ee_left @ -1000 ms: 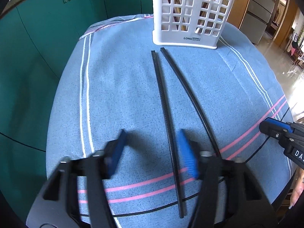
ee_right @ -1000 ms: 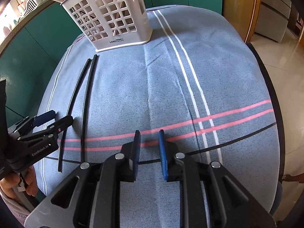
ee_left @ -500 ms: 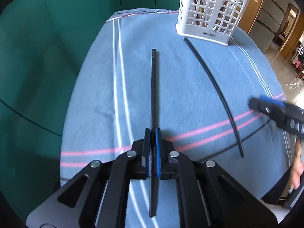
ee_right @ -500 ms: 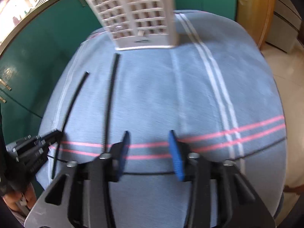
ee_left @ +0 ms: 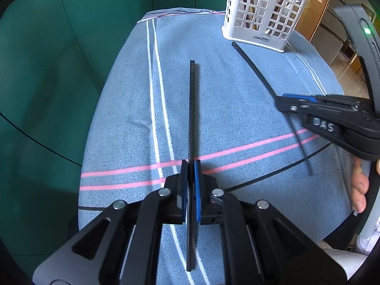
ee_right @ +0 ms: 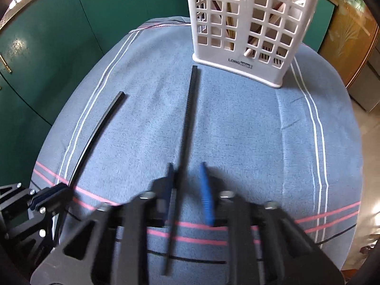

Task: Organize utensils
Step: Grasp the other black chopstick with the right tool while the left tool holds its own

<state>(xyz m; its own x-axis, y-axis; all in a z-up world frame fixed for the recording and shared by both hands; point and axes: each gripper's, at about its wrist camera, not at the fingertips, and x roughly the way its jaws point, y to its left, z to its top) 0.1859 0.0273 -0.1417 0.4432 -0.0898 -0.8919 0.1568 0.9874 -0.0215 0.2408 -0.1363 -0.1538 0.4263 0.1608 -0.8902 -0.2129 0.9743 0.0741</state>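
My left gripper [ee_left: 190, 180] is shut on a long black chopstick [ee_left: 192, 109] that points straight ahead above the blue cloth. It also shows in the right wrist view [ee_right: 104, 118], with the left gripper [ee_right: 59, 187] at the lower left. A second black chopstick [ee_right: 188, 114] lies on the cloth, its far tip near the white utensil basket [ee_right: 249, 23]. My right gripper [ee_right: 187, 185] is open with its blue pads either side of this chopstick's near part. In the left wrist view the right gripper [ee_left: 285, 99] hangs over that chopstick [ee_left: 256, 71].
The basket [ee_left: 263, 14] stands at the far side of the round table and holds several utensils. The blue striped cloth [ee_left: 237, 123] covers the table. Green cabinets [ee_left: 59, 47] stand behind and to the left. A wooden door [ee_right: 344, 35] is at the right.
My left gripper closed on one chopstick and lifted it away to the left. My right gripper opened, swung left and moved over the other chopstick, its pads now astride it.
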